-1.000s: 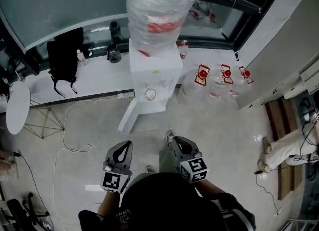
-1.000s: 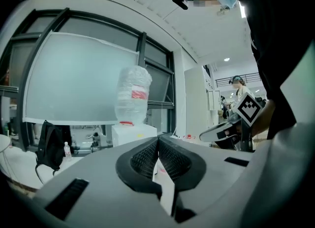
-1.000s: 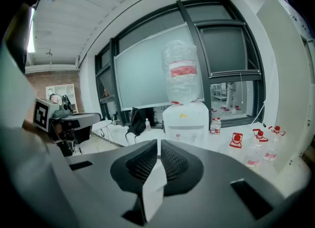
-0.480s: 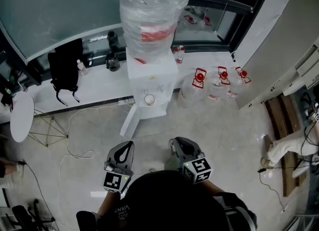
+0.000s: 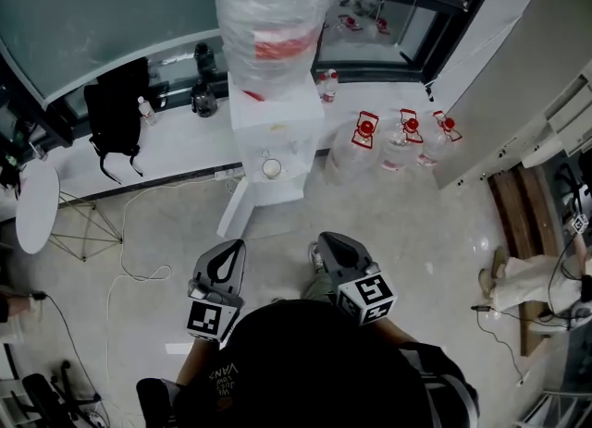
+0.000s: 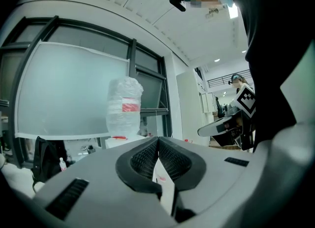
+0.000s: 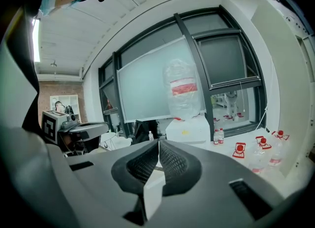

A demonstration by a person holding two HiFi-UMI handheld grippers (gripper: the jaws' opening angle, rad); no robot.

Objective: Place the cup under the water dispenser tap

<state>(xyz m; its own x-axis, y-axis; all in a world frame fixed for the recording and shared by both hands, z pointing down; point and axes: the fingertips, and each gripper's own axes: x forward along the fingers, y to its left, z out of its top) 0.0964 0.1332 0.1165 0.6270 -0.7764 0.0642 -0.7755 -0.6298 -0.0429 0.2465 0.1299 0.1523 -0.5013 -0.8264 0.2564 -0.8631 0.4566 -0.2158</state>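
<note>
Fingers (image 7: 142, 165) of right gripper (image 5: 324, 249) pressed together, empty; cup (image 5: 271, 168) in water dispenser (image 5: 277, 119).

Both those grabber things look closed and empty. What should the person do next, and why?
Probably step closer to the water dispenser first. The left gripper and right gripper both have their jaws shut on nothing and hang well short of the dispenser across bare floor. What looks like the cup sits in the dispenser's front recess, out of reach from here.

Water dispenser (image 5: 277, 126) is white, jug caps (image 5: 364, 127) red, bag (image 5: 116, 107) seemingly black
</note>
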